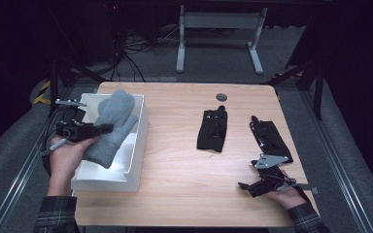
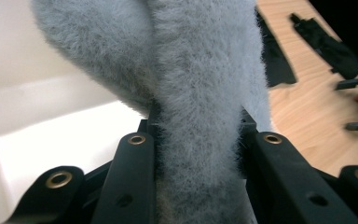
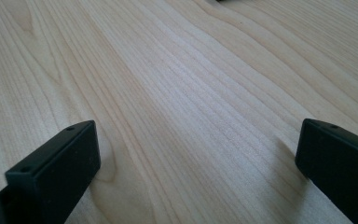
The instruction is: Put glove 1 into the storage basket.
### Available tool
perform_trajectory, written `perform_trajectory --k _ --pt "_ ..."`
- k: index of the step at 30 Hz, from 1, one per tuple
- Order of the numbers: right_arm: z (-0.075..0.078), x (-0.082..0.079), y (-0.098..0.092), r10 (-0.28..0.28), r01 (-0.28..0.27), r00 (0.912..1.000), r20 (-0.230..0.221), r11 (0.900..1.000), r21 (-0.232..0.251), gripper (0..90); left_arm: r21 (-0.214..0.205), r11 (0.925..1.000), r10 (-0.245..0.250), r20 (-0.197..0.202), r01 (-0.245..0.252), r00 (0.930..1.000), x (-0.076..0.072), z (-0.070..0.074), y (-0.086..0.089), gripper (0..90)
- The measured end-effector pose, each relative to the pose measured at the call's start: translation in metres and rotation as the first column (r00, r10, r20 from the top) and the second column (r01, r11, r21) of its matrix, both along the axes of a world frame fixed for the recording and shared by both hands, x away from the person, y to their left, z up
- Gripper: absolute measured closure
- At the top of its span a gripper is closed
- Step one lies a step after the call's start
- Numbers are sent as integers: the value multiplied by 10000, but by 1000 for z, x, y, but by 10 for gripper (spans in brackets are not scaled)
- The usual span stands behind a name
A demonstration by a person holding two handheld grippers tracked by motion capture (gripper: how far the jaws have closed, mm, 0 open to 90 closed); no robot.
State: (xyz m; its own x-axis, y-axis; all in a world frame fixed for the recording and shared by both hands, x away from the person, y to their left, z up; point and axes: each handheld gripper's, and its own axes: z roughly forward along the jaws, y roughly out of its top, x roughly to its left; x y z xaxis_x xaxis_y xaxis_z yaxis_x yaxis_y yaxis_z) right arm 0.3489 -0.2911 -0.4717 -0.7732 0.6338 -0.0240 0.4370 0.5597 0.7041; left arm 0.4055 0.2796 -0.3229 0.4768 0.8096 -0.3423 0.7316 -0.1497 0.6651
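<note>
A fuzzy grey mitten (image 1: 111, 126) hangs over the white bin (image 1: 137, 160) at the table's left side, its cuff end low inside the bin. My left gripper (image 1: 102, 128) is shut on the mitten's middle. In the left gripper view the black jaws press into the grey mitten (image 2: 200, 93) from both sides, with the left gripper (image 2: 198, 128) above the bin's white floor (image 2: 51, 140). My right gripper (image 1: 247, 187) rests near the table's front right corner. The right gripper (image 3: 198, 154) stands open over bare wood with nothing between its jaws.
Two black gloves lie on the wooden table (image 1: 184, 194): one (image 1: 212, 130) at the middle, the other (image 1: 272, 138) to its right, just beyond the right gripper. A small grey round cap (image 1: 222, 97) sits near the far edge. Metal desk legs stand on the floor behind.
</note>
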Motion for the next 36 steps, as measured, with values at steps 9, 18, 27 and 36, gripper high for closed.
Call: perform_trajectory --k 9,18,27,36 --pt "0 0 0 11 -11 10000 2 10000 0 0 191 9973 726 -866 -712 9936 13 -48 6 705" --pt "0 0 0 10 -10 10000 4 10000 -1 0 664 9922 1150 -1651 -1053 9796 29 -87 10 670" --pt "0 0 0 15 -15 10000 5 10000 0 0 1519 9817 1390 -1596 -1148 9773 33 -87 7 388" --pt "0 0 0 15 -15 10000 2 10000 -3 0 1512 9800 1363 -372 -1293 9900 23 -49 4 218"
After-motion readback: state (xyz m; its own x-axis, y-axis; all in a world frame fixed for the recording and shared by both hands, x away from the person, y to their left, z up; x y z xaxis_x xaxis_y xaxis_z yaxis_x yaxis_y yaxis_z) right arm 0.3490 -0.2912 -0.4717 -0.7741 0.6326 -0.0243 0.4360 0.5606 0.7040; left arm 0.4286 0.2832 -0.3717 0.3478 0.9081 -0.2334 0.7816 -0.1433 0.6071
